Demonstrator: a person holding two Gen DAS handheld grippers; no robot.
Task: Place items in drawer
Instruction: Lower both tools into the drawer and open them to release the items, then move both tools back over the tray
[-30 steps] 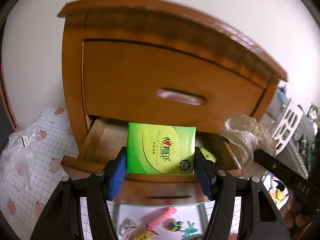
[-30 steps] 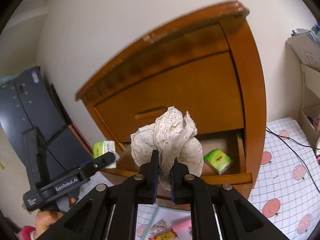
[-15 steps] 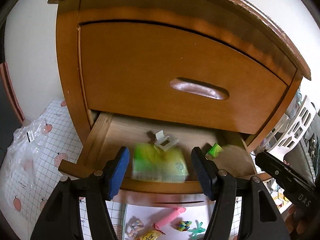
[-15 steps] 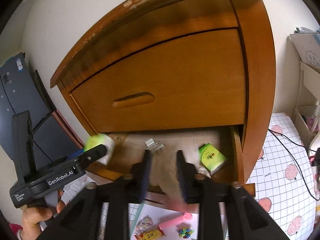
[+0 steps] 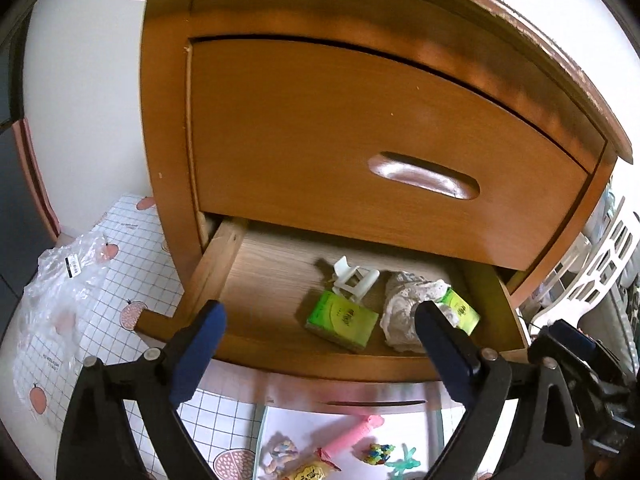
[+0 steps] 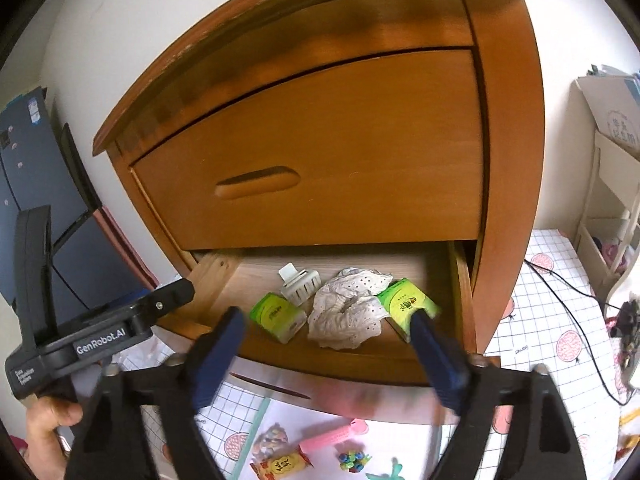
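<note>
Honey-brown wood all round: a small cabinet point(image 5: 360, 120) with its upper front shut and the lower drawer point(image 5: 320, 364) pulled out far enough to be loaded from above. Inside, at rest on the drawer floor: a green tissue pack point(image 5: 342, 320) near the middle, a white plastic clip point(image 5: 354, 278) just behind and touching it, a crumpled lace cloth point(image 5: 404, 314) to the right, and a second green pack point(image 5: 460, 310) tucked toward the right wall, against the cloth. All clustered in the right half, so plenty of bare floor on the left for more. Left claw point(image 5: 320, 308) spread wide, pinching nothing, poised above the drawer's front edge. Right claw point(image 6: 326, 316) likewise spread wide and empty, over the cloth. Nothing gripped, everything lying settled: by the look of it, this share of the job done. Below the drawer front, on a white sheet point(image 5: 280, 420): a pink stick point(image 5: 354, 432), a yellow snack packet point(image 6: 282, 466) and small coloured bits, probably next in line. Likely calls for bringing a claw down to those, minding the jutting drawer front on the way. Off to the left, on the checked tabletop point(image 5: 132, 248), a crumpled clear plastic bag point(image 5: 64, 280), well apart from all this.
</note>
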